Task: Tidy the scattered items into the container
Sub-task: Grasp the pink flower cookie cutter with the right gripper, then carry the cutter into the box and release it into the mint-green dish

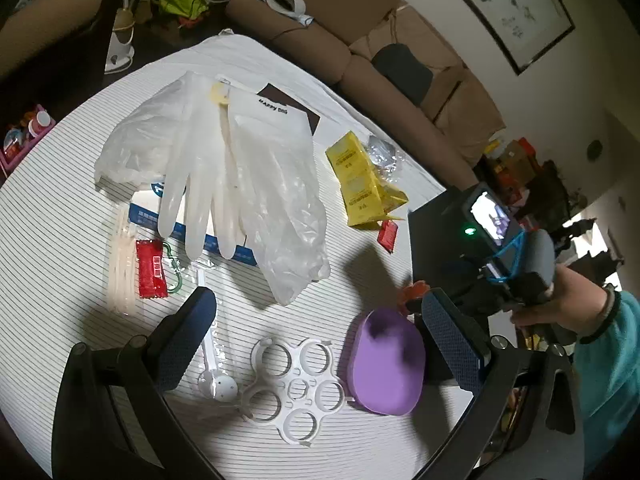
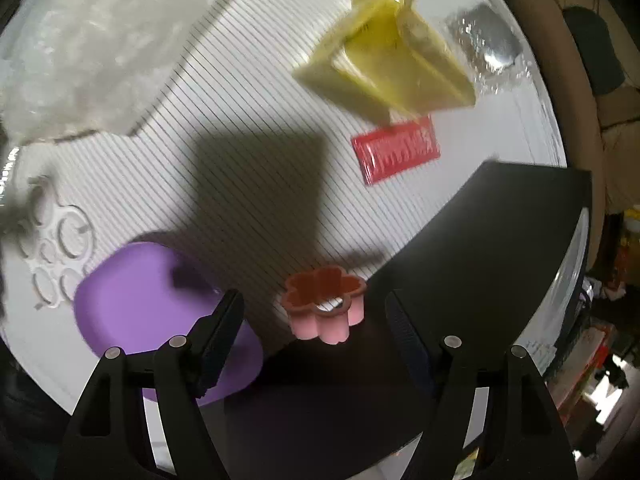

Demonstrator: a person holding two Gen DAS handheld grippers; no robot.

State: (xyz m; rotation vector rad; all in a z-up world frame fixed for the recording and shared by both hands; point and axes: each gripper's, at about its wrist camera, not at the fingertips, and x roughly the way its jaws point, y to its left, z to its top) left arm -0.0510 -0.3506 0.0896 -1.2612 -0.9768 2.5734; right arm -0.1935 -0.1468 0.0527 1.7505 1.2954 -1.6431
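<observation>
My left gripper (image 1: 316,332) is open and empty above a white ring holder (image 1: 294,386), a white spoon (image 1: 214,376) and a purple lid (image 1: 386,364). My right gripper (image 2: 316,320) is open, its jaws either side of a pink flower-shaped mould (image 2: 324,302) lying at the edge of the black container (image 2: 500,248). The purple lid (image 2: 160,308) lies left of it. Yellow packets (image 2: 384,52), a red sachet (image 2: 396,150) and a foil packet (image 2: 486,46) lie beyond. The right gripper's body shows in the left wrist view (image 1: 500,248).
On the striped tablecloth (image 1: 60,184) lie clear plastic gloves (image 1: 224,168) over a blue box (image 1: 180,220), another red sachet (image 1: 151,268), a green carabiner (image 1: 174,268), yellow packets (image 1: 360,184) and the black container (image 1: 436,240). A brown sofa (image 1: 360,64) stands behind.
</observation>
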